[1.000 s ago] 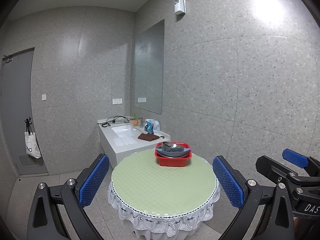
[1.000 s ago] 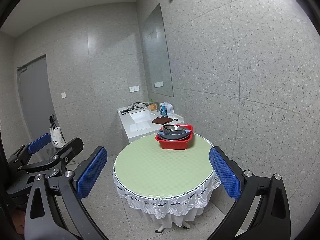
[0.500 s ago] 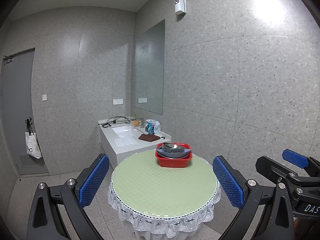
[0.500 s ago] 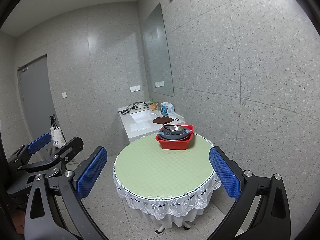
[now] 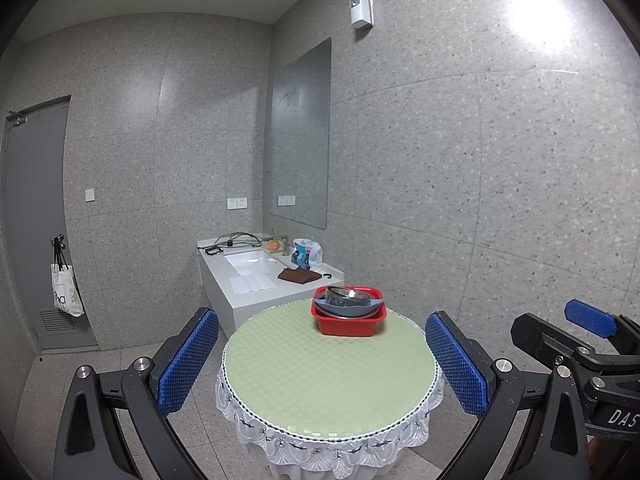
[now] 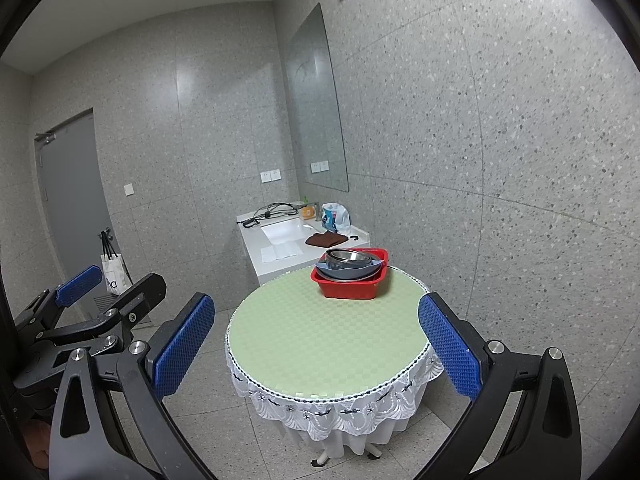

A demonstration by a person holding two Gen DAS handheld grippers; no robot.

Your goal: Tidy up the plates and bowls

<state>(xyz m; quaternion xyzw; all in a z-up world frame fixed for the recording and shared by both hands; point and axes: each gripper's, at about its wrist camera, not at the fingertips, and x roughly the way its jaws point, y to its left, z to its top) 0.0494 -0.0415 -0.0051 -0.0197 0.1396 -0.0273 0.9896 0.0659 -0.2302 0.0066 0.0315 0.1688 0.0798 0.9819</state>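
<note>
A red plastic basin [image 5: 347, 322] [image 6: 347, 287] stands at the far side of a round table with a green checked cloth [image 5: 320, 368] [image 6: 320, 332]. In it lie a metal bowl [image 5: 344, 295] [image 6: 347, 257] and grey-blue plates or bowls [image 5: 360, 310] [image 6: 344, 272], stacked loosely. My left gripper [image 5: 322, 364] is open and empty, held well short of the table. My right gripper [image 6: 316, 344] is open and empty, also back from the table. Each gripper shows in the other's view, the right one [image 5: 580, 344] and the left one [image 6: 80, 304].
A white sink counter [image 5: 256, 276] stands behind the table by the wall, with cables, a brown cloth [image 5: 299, 275] and a bag on it. A mirror hangs above. A grey door [image 5: 32, 224] and a hanging tote bag [image 5: 64, 292] are at left. The floor is tiled.
Both views have shifted very slightly; the table sits a touch lower and closer in frame. Both grippers stay open and empty.
</note>
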